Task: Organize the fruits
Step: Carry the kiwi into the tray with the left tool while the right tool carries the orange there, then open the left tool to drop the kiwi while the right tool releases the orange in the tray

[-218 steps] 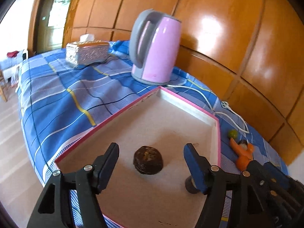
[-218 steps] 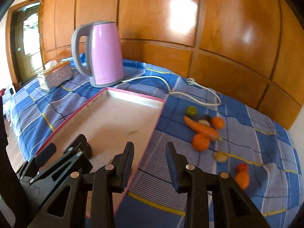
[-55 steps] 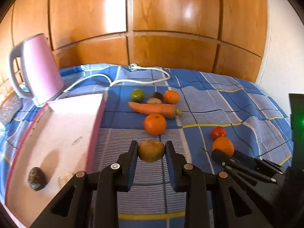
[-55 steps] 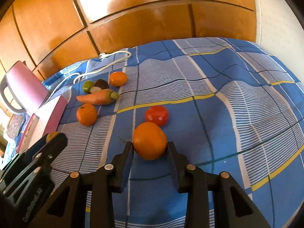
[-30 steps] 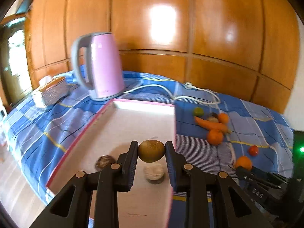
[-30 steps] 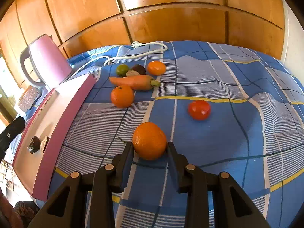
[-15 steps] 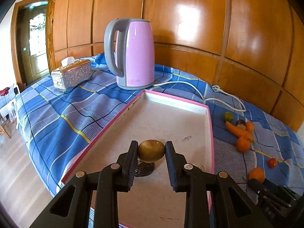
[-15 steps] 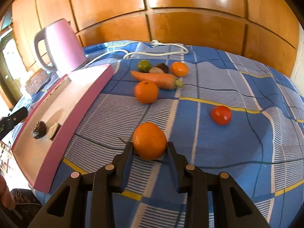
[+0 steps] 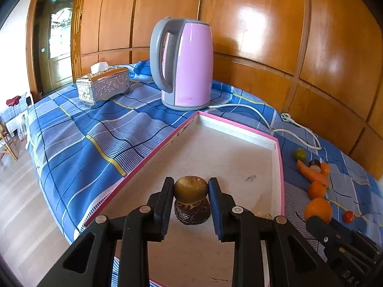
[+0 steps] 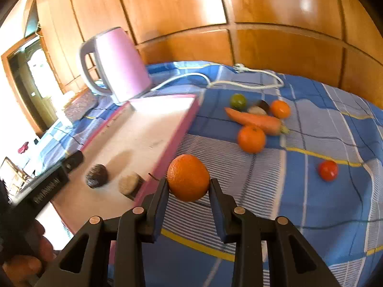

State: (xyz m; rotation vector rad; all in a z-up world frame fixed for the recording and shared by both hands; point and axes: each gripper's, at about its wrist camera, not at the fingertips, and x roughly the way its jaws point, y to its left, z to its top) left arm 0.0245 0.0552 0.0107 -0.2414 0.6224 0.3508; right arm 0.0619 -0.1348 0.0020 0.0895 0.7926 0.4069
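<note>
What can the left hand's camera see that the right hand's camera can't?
Only the left wrist view shows the kiwi pinched in the left gripper, and the tissue poking out of the silver tissue box.

Only the right wrist view shows the pale round fruit lying in the tray in full, and the person's fingers at the lower left.

Both show the pink kettle, the pink-edged tray, the dark wrinkled fruit in it, the carrot, the tomato, and the orange held in the right gripper.
</note>
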